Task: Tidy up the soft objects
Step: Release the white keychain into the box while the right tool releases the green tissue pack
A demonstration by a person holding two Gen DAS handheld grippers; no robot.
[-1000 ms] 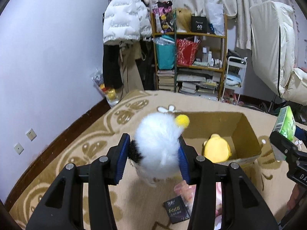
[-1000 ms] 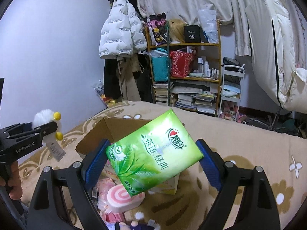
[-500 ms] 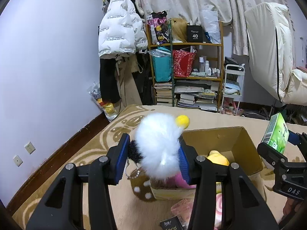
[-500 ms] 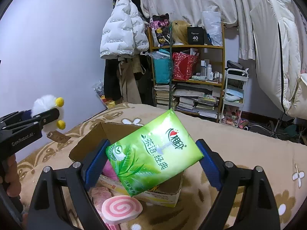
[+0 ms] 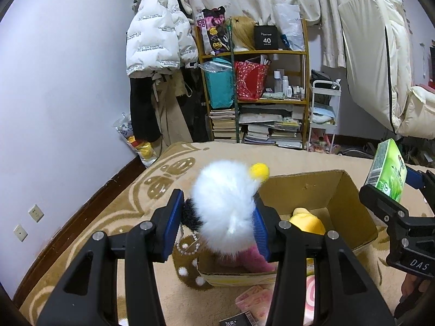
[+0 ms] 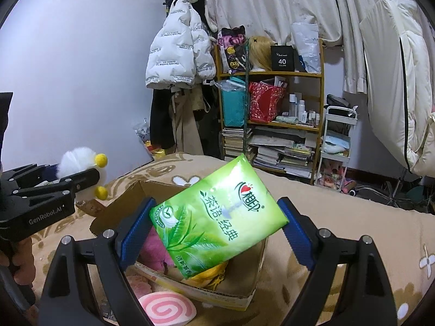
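Left gripper (image 5: pixel 218 224) was pinched on the plush (image 5: pixel 225 212), hanging over the box's (image 5: pixel 337 195) near-left corner; right gripper (image 6: pixel 214 233) was spread wide, clamping the tissue pack (image 6: pixel 217 217) above the box. Risks: plush released there could tip outside the wall; the slick tilted pack could slip; both dropping together might collide

Left hand-held gripper (image 5: pixel 217 225) at lower centre of its frame, angled downward, blue pads clamped on a fluffy white toy (image 5: pixel 223 206). Right hand-held gripper (image 6: pixel 217 231) lower centre, angled down, jaws wide, pressing a green tissue pack (image 6: pixel 217 217) by its corners.
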